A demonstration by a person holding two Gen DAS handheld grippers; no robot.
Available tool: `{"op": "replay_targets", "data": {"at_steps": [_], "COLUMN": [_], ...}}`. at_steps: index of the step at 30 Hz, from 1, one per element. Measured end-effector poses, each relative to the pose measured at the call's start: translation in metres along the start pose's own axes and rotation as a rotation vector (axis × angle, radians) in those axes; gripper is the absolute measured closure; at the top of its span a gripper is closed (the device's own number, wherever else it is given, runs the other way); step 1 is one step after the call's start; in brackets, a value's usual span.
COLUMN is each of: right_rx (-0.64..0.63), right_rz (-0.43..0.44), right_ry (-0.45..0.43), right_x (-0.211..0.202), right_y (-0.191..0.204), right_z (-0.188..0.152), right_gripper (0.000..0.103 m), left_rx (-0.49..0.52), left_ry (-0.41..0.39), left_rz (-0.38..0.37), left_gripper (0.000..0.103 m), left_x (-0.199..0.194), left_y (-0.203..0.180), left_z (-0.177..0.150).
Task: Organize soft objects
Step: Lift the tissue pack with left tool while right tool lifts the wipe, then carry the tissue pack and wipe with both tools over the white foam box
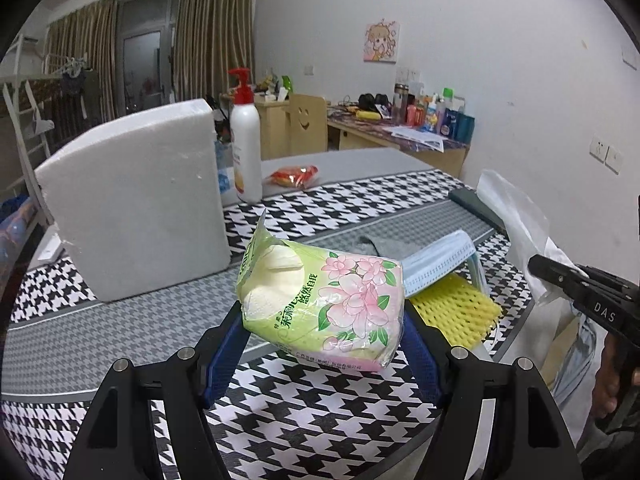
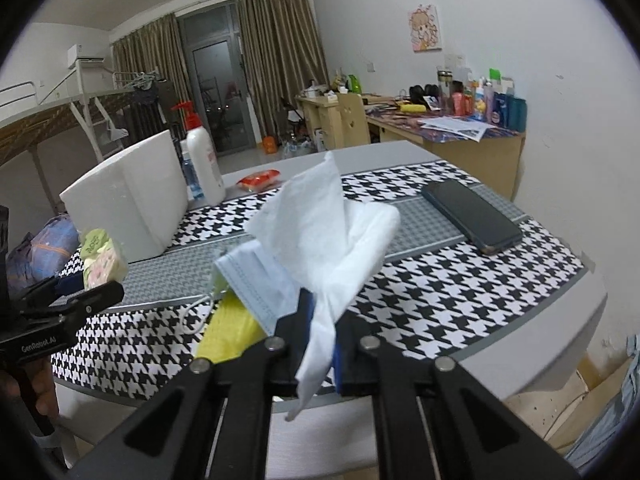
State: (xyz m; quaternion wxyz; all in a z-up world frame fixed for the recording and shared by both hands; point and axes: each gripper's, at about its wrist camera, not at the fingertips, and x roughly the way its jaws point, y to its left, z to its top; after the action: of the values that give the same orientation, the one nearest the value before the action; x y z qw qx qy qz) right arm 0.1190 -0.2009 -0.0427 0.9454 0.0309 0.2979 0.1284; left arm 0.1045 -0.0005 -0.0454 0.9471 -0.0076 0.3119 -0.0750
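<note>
Green-and-pink floral plastic: one tissue pack (image 1: 324, 300), clamped between the blue pads of my left gripper (image 1: 323, 334) and held above the table (image 1: 280, 412), tilted. One white tissue sheet (image 2: 328, 240), pinched in my right gripper (image 2: 322, 344), jaws closed tight on its lower end, the rest fanning upward. On the table just ahead of both jaws: one blue face mask (image 1: 440, 260), lying partly over one yellow foam net (image 1: 456, 308); one grey cloth (image 1: 380, 242) behind them. Mask sits just right of the held pack in the left wrist view, just left of the tissue in the right wrist view. Farther back: one white foam block (image 1: 136, 208), one white pump bottle (image 1: 245, 148) with red top, one red snack packet (image 1: 294, 176), one dark phone (image 2: 472, 216). Table covered in black-and-white houndstooth cloth with grey bands. Room: white walls, brown curtains (image 2: 276, 52), one cluttered wooden desk (image 2: 460, 132), one cartoon picture (image 2: 426, 28), bunk bed frame (image 2: 60, 112).
</note>
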Motion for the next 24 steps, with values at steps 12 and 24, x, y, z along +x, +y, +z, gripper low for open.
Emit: {"op": "replay_targets", "data": {"at_steps": [12,24], "right_rx": [-0.044,-0.094], "right_rz": [0.056,0.109], "right_ry": [-0.044,-0.084], "right_x": [-0.01,-0.012], "right_y": [0.024,0.047], "right_z": [0.008,0.028], "right_gripper": [0.093,0.093], "left_rx": [0.003,0.002], "left_ry": [-0.066,-0.119], "left_rz": [0.029,0.064], "left_gripper": [0.029,0.029], "left_x": [-0.026,-0.047], "left_y": [0.008,0.019], "left_z": [0.008,0.022]}}
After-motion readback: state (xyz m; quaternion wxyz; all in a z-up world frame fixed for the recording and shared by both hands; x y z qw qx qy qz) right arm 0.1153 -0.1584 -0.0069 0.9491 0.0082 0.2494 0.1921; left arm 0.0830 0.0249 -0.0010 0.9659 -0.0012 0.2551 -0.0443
